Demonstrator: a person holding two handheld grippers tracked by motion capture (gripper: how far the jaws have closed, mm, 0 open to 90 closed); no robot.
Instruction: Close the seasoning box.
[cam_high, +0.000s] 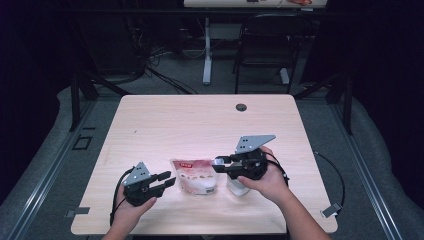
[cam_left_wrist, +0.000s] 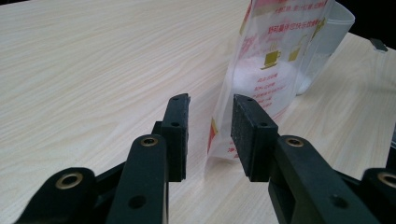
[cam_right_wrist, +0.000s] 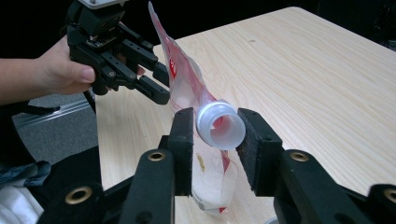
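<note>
While tilted, bottle (cam_right_wrist: 219, 125) mouth faces camera | right claw (cam_right_wrist: 215, 140) grips it | left claw (cam_left_wrist: 210, 135) open

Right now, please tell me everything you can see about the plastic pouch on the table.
The pouch is clear soft plastic with red and gold print and a white round spout. White powder fills its lower part. It stands near the front edge of the wooden table. The right claw has the spout between its jaws. The left claw has the pouch's bottom corner between its jaws.

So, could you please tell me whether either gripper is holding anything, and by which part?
The right gripper brackets the white spout of the clear red-printed plastic pouch; whether it grips cannot be told. The left gripper holds nothing.
</note>
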